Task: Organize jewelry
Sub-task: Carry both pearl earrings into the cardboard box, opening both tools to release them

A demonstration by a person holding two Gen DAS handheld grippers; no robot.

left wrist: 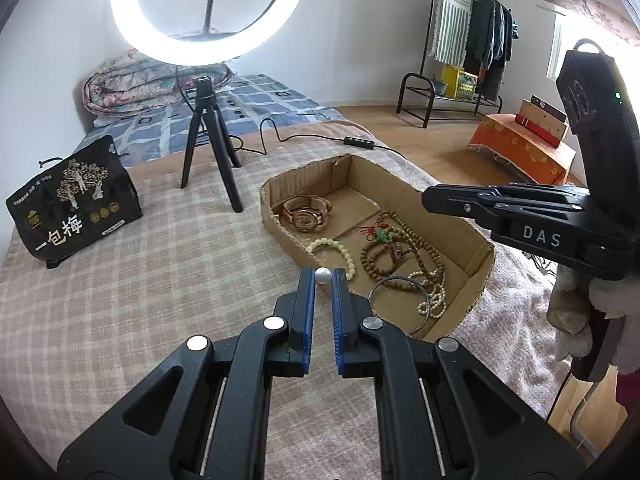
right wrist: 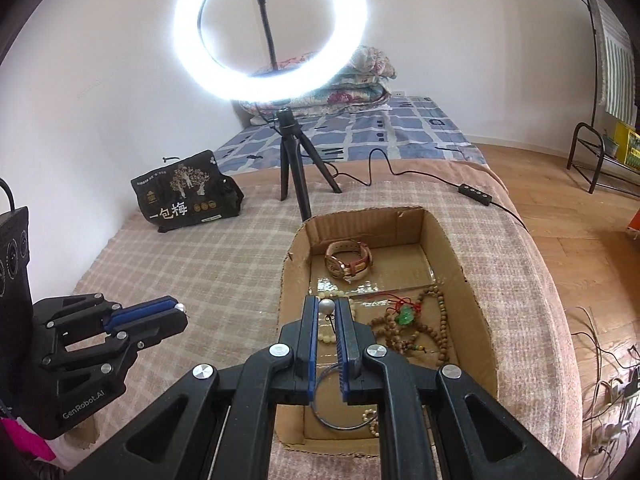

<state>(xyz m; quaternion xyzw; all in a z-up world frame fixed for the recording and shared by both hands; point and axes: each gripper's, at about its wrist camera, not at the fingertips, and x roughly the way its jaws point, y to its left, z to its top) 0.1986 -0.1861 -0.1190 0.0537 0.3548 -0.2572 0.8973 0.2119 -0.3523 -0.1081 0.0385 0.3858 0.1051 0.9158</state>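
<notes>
**Two pearl earrings held over and beside the jewelry box**

Left gripper (left wrist: 323, 276): jaws closed on a pearl earring (left wrist: 323, 275), pinched at the tips of the blue pads, just beside the near rim of the cardboard box (left wrist: 476, 236). Right gripper (right wrist: 327, 307): jaws closed on a second pearl earring (right wrist: 326, 307) (a thin hook hangs below it), held above the box interior. Inside the box lie a watch (left wrist: 306, 212) in the far compartment, a pale bead bracelet (left wrist: 334, 249), a tangle of brown bead strands (left wrist: 404, 258) with a green pendant (right wrist: 406, 315), and a thin metal bangle (left wrist: 398, 296) nearest the cameras. The box rests on a checked blanket (left wrist: 160, 280) on the bed. Farther back stand a ring light (right wrist: 272, 26) on its tripod and a black printed bag (right wrist: 186, 200).
</notes>
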